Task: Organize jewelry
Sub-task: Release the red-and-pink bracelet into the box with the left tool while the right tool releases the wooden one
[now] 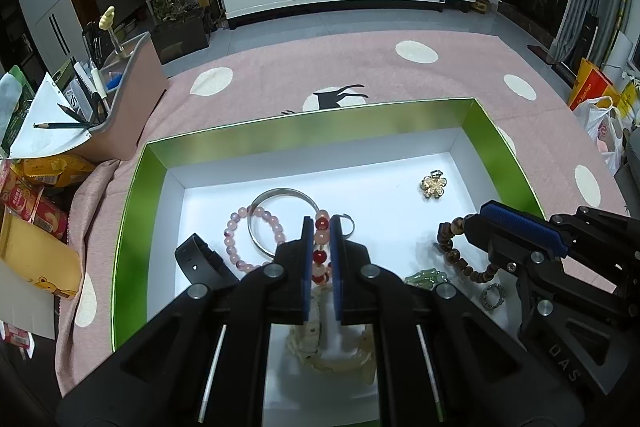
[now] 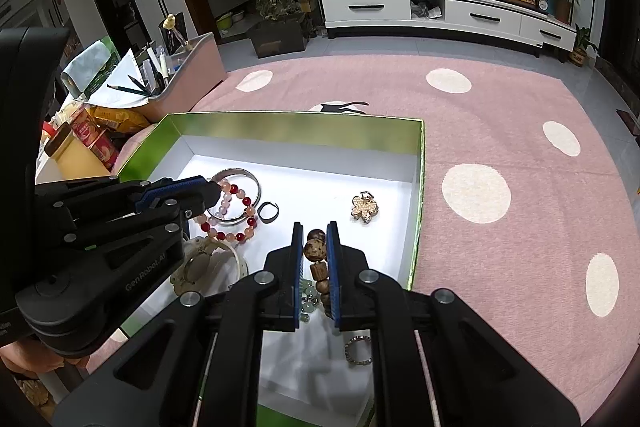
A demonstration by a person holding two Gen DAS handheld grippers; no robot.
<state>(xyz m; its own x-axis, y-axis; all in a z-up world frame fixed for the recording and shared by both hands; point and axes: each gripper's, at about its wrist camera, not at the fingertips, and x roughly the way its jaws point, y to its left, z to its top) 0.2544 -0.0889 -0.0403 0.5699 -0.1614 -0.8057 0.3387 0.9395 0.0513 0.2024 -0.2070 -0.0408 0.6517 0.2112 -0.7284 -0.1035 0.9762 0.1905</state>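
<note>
A green box (image 1: 132,187) (image 2: 418,195) with a white floor holds the jewelry. My left gripper (image 1: 322,223) (image 2: 216,193) is shut on a red and peach bead bracelet (image 1: 322,247) (image 2: 234,237). My right gripper (image 2: 316,227) (image 1: 476,227) is shut on a brown wooden bead bracelet (image 2: 316,251) (image 1: 450,247). On the box floor lie a pale pink bead bracelet (image 1: 234,247), a silver bangle (image 1: 280,193) (image 2: 252,179), a gold flower brooch (image 1: 433,185) (image 2: 365,209), a small ring (image 1: 348,221) (image 2: 268,211), a green jade piece (image 1: 424,277) (image 2: 308,293), a cream bangle (image 1: 332,359) (image 2: 208,259) and a toothed silver ring (image 1: 493,295) (image 2: 357,349).
The box rests on a pink cloth (image 2: 500,131) with white dots. A black strap (image 1: 200,261) lies at the box's left. At the far left stand a pen holder (image 1: 132,87) (image 2: 192,67), snack packs (image 1: 36,195) and a yellow pouch (image 1: 36,259).
</note>
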